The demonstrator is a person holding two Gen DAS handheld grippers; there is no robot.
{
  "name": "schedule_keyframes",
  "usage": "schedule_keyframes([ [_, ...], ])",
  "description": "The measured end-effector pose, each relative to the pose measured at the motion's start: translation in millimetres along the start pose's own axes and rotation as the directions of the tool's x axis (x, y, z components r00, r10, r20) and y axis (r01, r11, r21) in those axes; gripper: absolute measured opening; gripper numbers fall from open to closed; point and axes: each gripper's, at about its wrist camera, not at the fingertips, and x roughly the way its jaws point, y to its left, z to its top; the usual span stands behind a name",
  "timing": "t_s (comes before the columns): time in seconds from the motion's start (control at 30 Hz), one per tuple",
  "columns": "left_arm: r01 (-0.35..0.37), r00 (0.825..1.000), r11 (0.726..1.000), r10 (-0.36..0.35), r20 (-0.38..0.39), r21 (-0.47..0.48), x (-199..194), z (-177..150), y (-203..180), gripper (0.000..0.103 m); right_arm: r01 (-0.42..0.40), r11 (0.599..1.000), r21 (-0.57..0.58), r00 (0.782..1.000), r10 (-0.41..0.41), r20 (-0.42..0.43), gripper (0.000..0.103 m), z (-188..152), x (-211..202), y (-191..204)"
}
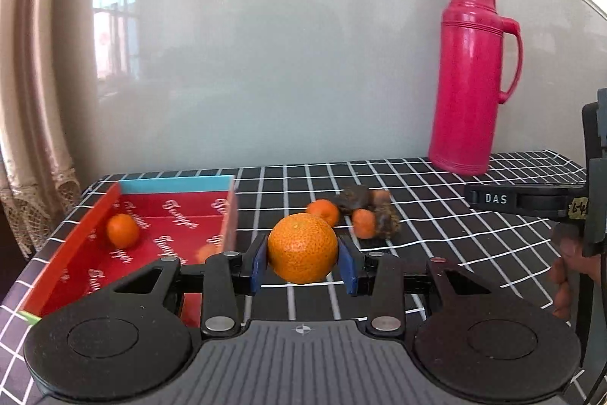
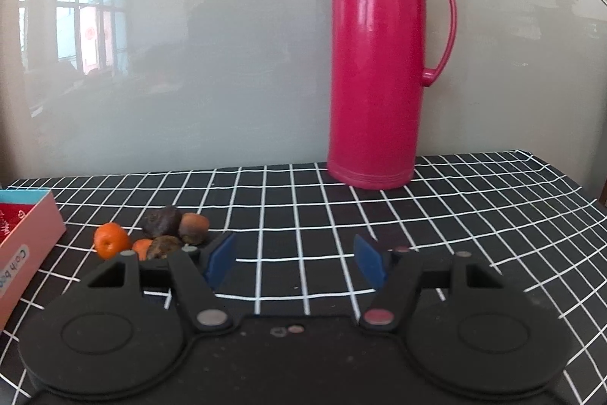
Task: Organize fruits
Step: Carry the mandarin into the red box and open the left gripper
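Observation:
My left gripper (image 1: 302,262) is shut on a large orange (image 1: 302,247) and holds it above the checked tablecloth, just right of the open red box (image 1: 76,245). A small orange (image 1: 122,230) lies inside the box, and another is partly hidden behind my left finger. A pile of small oranges (image 1: 323,211) and dark, shrivelled fruits (image 1: 354,198) lies behind the held orange. In the right wrist view the pile (image 2: 167,232) lies left of my right gripper (image 2: 295,262), which is open and empty over the cloth.
A tall pink thermos (image 2: 375,63) stands at the back of the table against a glossy wall; it also shows in the left wrist view (image 1: 472,74). The right gripper's body (image 1: 531,202) and the hand holding it are at the right. The box corner (image 2: 26,245) is at the far left.

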Motion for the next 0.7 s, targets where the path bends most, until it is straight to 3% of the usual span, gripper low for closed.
schedule_keyframes([
  [0.7,-0.175,0.985,0.980,0.173,-0.031,-0.094,-4,-17,91,0.039,-0.071,0.997,-0.039,0.997,0.071,-0.006,0.068,-3,-3,48],
])
